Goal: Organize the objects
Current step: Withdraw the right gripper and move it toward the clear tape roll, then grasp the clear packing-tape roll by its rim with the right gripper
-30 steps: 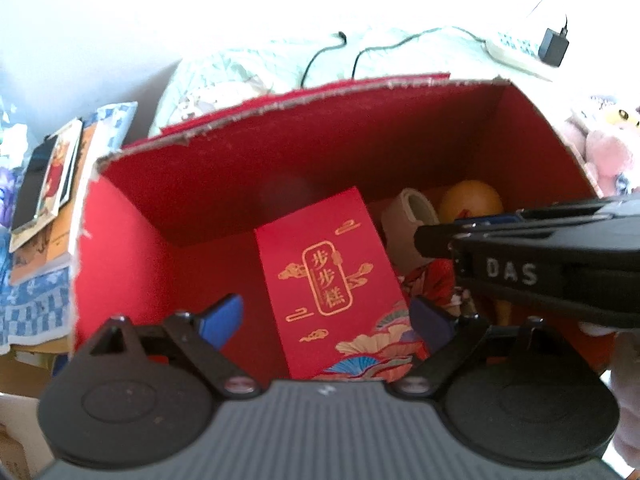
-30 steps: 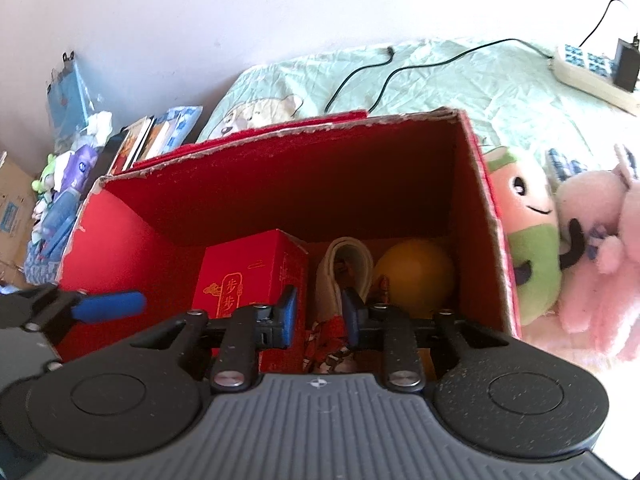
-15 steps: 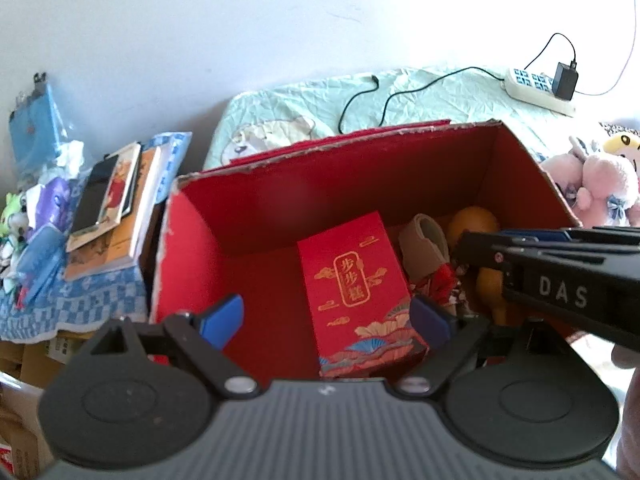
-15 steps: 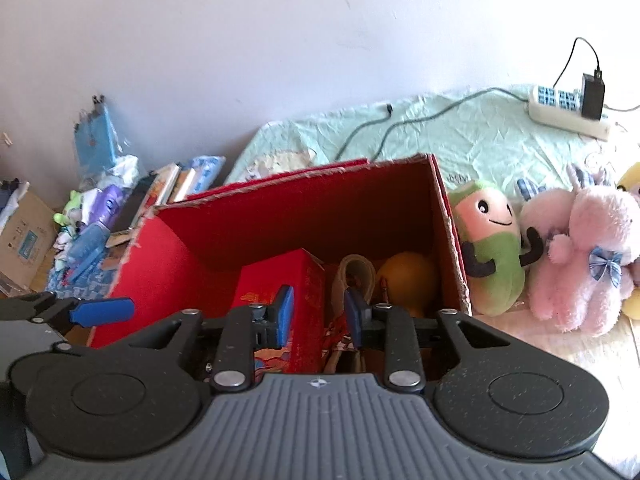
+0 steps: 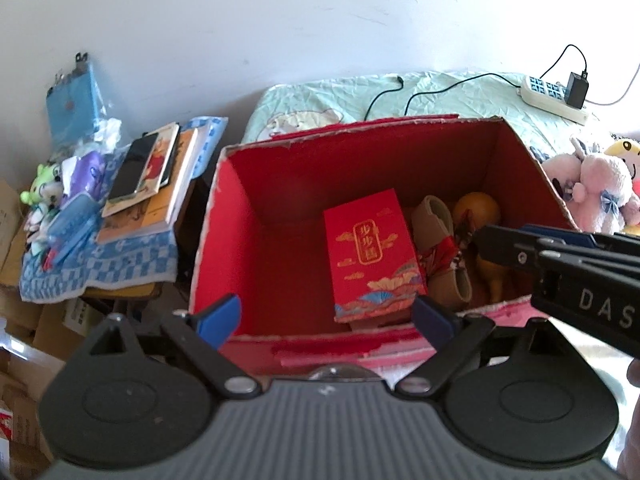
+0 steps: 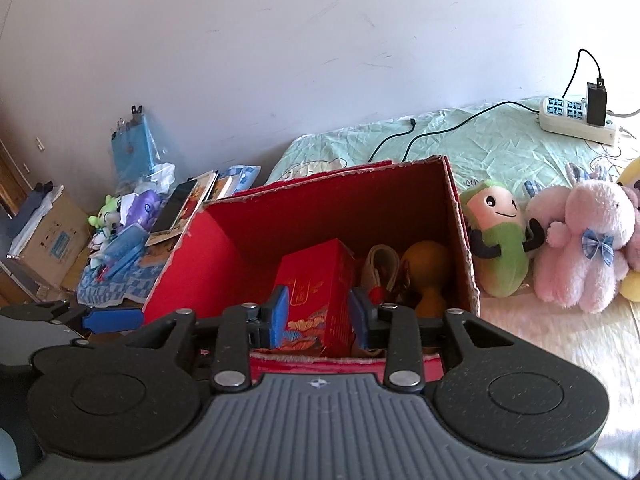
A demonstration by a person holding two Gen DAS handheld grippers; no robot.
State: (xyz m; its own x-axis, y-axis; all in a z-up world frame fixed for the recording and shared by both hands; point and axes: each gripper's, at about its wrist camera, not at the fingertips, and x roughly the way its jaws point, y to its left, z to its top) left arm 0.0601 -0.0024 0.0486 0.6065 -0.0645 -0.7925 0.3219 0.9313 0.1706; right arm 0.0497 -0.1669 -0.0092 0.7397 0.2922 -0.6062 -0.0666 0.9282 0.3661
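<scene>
A red cardboard box stands open on the bed. Inside it a red gift box with gold characters stands upright, with a beige tape roll and an orange gourd to its right. My left gripper is open wide above the box's near rim, with nothing between its blue pads. My right gripper hangs over the same rim, jaws opening and empty; the gift box only shows behind them. It also crosses the left wrist view from the right.
A green plush and a pink rabbit plush lie right of the box. A power strip with cables sits at the back. Left of the bed are stacked books, small toys and a brown carton.
Both grippers have drawn back and up from inside the box, so more of the room shows. The right jaws have spread wider. The things in the box have stayed put.
</scene>
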